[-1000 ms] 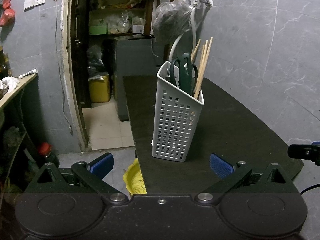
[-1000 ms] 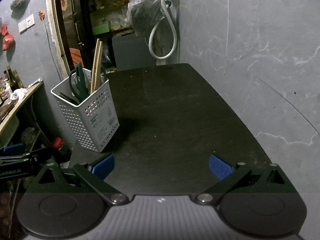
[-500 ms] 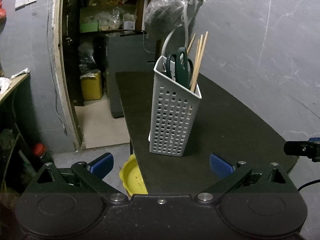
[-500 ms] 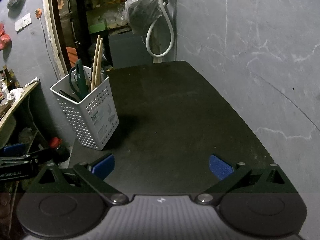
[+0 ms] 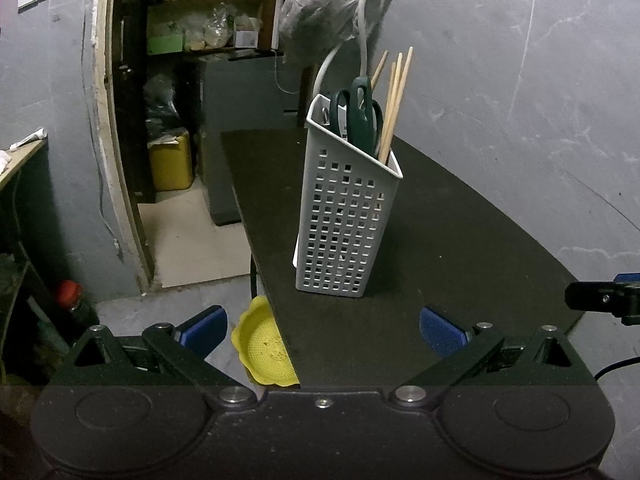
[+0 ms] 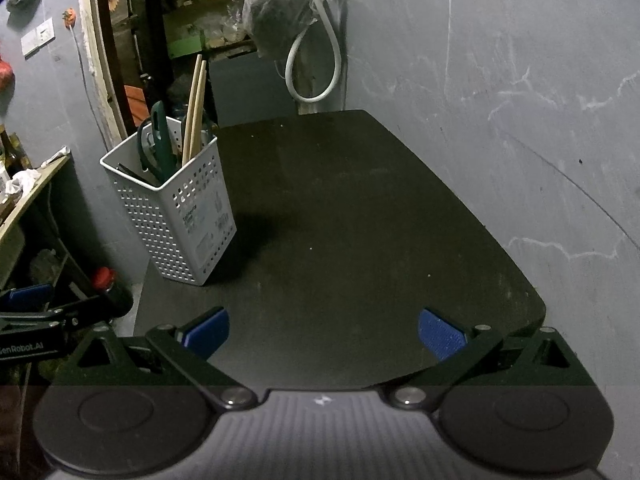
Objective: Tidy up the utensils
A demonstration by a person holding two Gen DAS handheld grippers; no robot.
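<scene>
Grey wall behind dark table [image 6: 360,220]. White perforated basket [image 5: 346,220] stands upright near table's left edge, long axis vertical. Inside: green-handled scissors [image 5: 360,116], handles up, and wooden chopsticks [image 5: 394,100] leaning, tips pointing up and to right in left view. Left hand-held gripper [image 5: 323,326] released, jaws spread wide, empty, aimed at basket. Right hand-held gripper [image 6: 323,328] likewise released, empty, over bare table, basket well to its left. Yellow strainer [image 5: 266,346] below table edge.

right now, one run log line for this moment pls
left tongs open, empty | right tongs open, empty | green-handled scissors, wooden chopsticks upright in white perforated plastic caddy | black tabletop
</scene>
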